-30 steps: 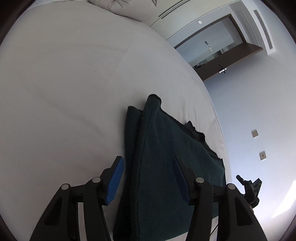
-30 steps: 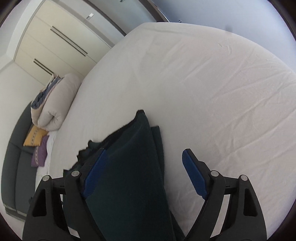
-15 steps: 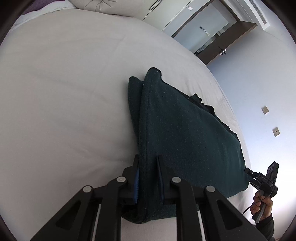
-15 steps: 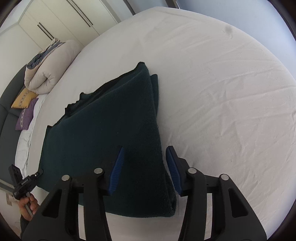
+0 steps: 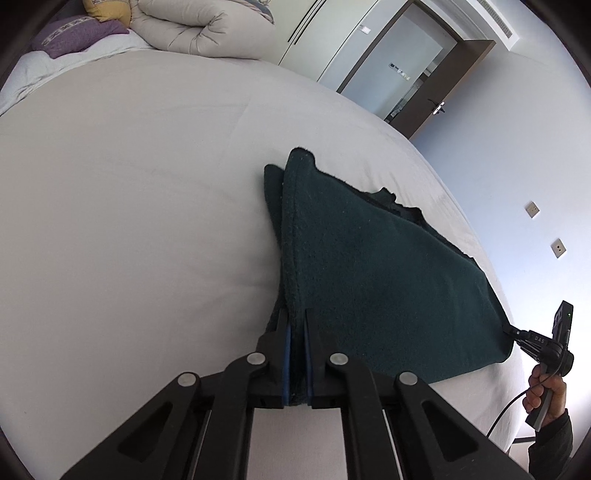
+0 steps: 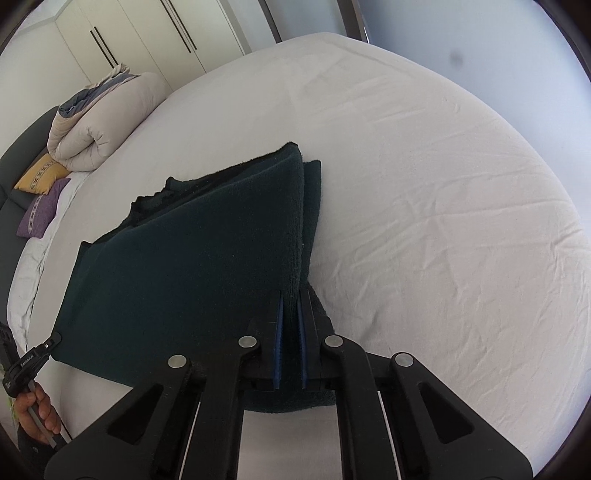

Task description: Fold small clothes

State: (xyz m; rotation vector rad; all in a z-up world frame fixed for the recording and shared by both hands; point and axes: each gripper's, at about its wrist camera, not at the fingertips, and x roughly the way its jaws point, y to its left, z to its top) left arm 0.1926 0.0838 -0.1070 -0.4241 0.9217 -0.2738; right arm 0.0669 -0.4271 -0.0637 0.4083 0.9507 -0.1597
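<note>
A dark green fleece garment [image 5: 373, 266] lies folded on the white bed [image 5: 129, 206]. My left gripper [image 5: 296, 325] is shut on its near left edge, with a ridge of cloth pinched between the blue pads. In the right wrist view the same garment [image 6: 192, 258] spreads to the left, and my right gripper [image 6: 291, 302] is shut on its near right edge. Each gripper shows at the edge of the other's view, the right one [image 5: 517, 332] at the garment's right corner and the left one [image 6: 51, 341] at its left corner.
A rolled beige duvet [image 6: 99, 122] and purple and yellow cushions [image 6: 40, 199] lie at the head of the bed. Wardrobe doors [image 6: 147, 33] stand behind it. A dark door [image 5: 432, 88] and a pale wall with sockets [image 5: 532, 210] are to the right.
Both grippers were open astride the garment's edges a second ago. They have closed on the cloth and drawn back, so more of the garment and bed shows.
</note>
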